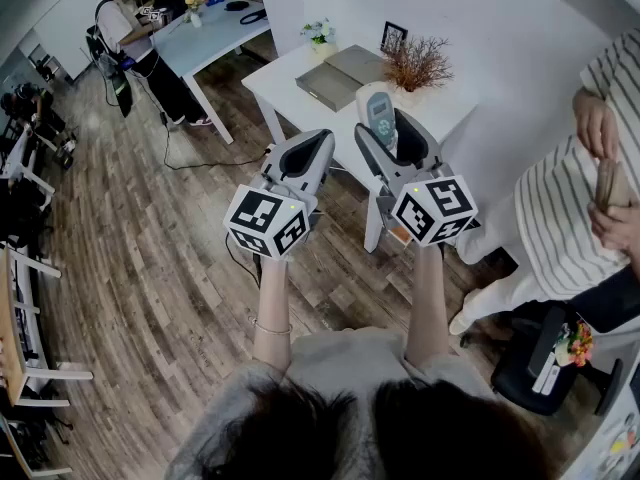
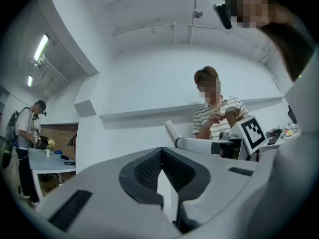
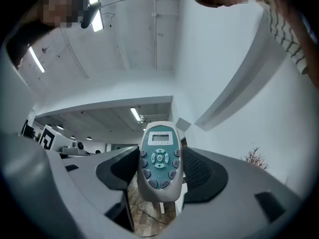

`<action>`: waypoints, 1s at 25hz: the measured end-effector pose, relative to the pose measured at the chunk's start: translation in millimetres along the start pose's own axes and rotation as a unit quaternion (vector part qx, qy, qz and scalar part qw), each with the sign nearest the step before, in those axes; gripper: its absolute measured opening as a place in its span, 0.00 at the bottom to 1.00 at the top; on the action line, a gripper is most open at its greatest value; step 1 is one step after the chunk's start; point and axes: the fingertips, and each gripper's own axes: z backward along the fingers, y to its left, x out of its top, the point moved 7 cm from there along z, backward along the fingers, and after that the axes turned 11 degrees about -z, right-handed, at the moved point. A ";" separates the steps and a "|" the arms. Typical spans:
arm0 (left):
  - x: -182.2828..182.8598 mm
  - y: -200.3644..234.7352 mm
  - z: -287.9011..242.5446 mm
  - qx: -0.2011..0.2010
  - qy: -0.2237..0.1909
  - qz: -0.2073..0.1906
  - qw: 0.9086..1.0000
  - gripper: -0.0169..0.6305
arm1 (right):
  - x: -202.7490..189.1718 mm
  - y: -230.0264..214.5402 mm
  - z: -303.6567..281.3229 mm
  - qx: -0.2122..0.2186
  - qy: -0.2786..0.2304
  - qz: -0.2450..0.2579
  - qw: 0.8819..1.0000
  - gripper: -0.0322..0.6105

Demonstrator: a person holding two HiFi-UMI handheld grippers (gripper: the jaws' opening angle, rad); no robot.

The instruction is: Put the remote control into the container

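Right claw [image 3: 160, 156] clenched on the remote control [image 3: 159, 158]: one pad against each long side, button face turned toward the claw's own camera, display end pointing outward past the tips

Remote control is off the surface [image 1: 290, 83], carried in the air; in the head view it shows against the near part of the white top, apart from the container [image 1: 330, 86]

Container: flat, grey, lying on the surface towards its left side, what looks like a lid or second flat panel just behind it

Left claw [image 2: 161, 156] closed, pads meeting at the tips, nothing between them; held up beside the right one, both tilted slightly upward, marker cubes towards the person

Also on the surface: dried branch plant [image 1: 417, 65] to the right of the container, small picture frame [image 1: 393, 36] at the back, little flower pot [image 1: 320, 36] at the back left

Person in striped top [image 1: 570, 218] stands at the right, hands together on a small object

Wooden floor [image 1: 150, 248] below; second white table [image 1: 215, 33] further off with another person beside it
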 end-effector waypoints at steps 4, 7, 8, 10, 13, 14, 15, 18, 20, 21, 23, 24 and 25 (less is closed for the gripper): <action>0.6 -5.2 -1.2 -0.001 -0.001 -0.002 1.000 0.03 | -0.4 -2.5 4.9 -0.002 0.001 0.002 1.000 0.47; 1.5 -8.0 -2.1 -0.003 -0.002 -0.003 1.000 0.03 | -0.2 -3.7 7.4 -0.003 0.002 0.003 1.000 0.47; 1.7 -8.4 -2.5 -0.003 -0.002 -0.003 1.000 0.03 | 0.0 -4.0 7.5 -0.003 0.003 0.004 1.000 0.47; 1.4 -8.3 -3.6 -0.003 -0.001 -0.003 1.000 0.03 | 0.3 -4.8 6.5 -0.003 0.005 0.003 1.000 0.47; 0.7 -8.4 -5.1 -0.002 0.002 0.000 1.000 0.03 | 0.7 -7.0 5.7 -0.004 0.008 0.001 1.000 0.47; 0.4 -9.0 -5.0 -0.001 0.002 0.001 1.000 0.03 | 0.6 -7.6 6.1 -0.004 0.009 0.000 1.000 0.47; 0.0 -9.7 -4.7 0.000 0.003 0.002 1.000 0.03 | 0.4 -8.0 6.6 -0.003 0.011 -0.001 1.000 0.47; -2.0 -12.8 -5.5 0.005 0.005 0.003 1.000 0.03 | 0.1 -10.3 7.5 0.000 0.012 -0.002 1.000 0.47; -3.1 -15.5 -7.2 0.010 0.008 0.001 1.000 0.03 | 0.4 -12.9 7.2 0.005 0.011 -0.005 1.000 0.47; -3.2 -16.9 -8.1 0.013 0.009 0.000 1.000 0.03 | 0.9 -14.3 7.1 0.007 0.010 -0.007 1.000 0.47; -2.9 -19.7 -9.5 0.018 0.010 0.000 1.000 0.03 | 2.5 -16.8 7.7 0.010 0.008 -0.010 1.000 0.47; -2.8 -20.6 -10.1 0.020 0.010 0.000 1.000 0.03 | 3.5 -17.9 7.4 0.011 0.008 -0.011 1.000 0.47; -2.8 -20.6 -10.8 0.023 0.011 0.000 1.000 0.03 | 4.3 -19.0 6.2 0.013 0.007 -0.012 1.000 0.47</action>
